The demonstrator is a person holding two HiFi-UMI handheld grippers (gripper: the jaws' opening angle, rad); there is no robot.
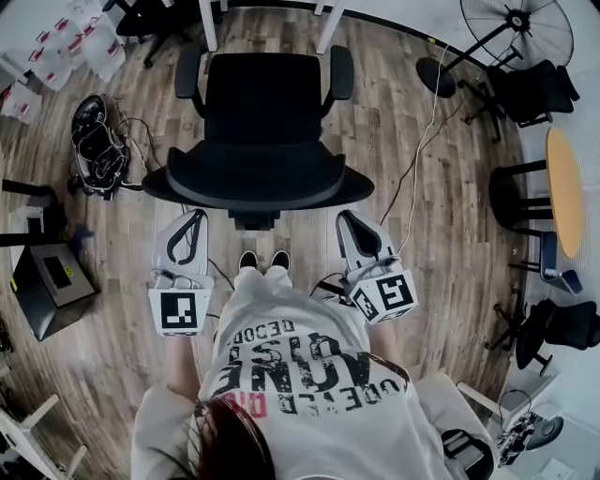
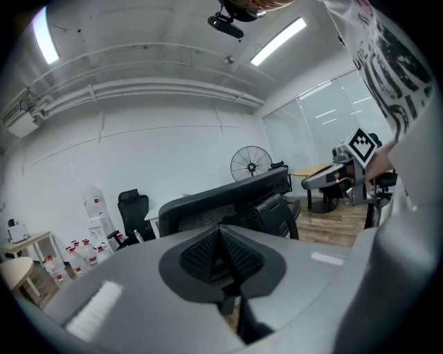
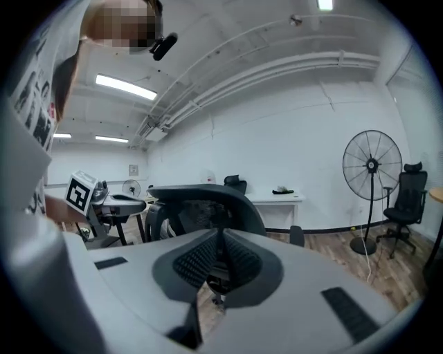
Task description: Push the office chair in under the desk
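Observation:
The black office chair (image 1: 261, 112) stands in front of me, its curved backrest (image 1: 258, 183) toward me and its seat facing the white desk legs (image 1: 328, 23) at the top of the head view. My left gripper (image 1: 192, 218) is shut and empty, just short of the backrest's left end. My right gripper (image 1: 347, 220) is shut and empty near the backrest's right end. Neither touches the chair. The left gripper view shows its shut pads (image 2: 221, 238) below the backrest (image 2: 228, 197). In the right gripper view the backrest (image 3: 208, 200) stands beyond the shut jaws, with a white desk (image 3: 277, 200) behind it.
A standing fan (image 1: 520, 28) and black chairs (image 1: 534, 89) stand at the back right, next to a round wooden table (image 1: 565, 192). A white cable (image 1: 422, 141) crosses the floor. A bag with cords (image 1: 98, 145) and a black box (image 1: 52, 281) lie left. My shoes (image 1: 262, 260) are behind the chair.

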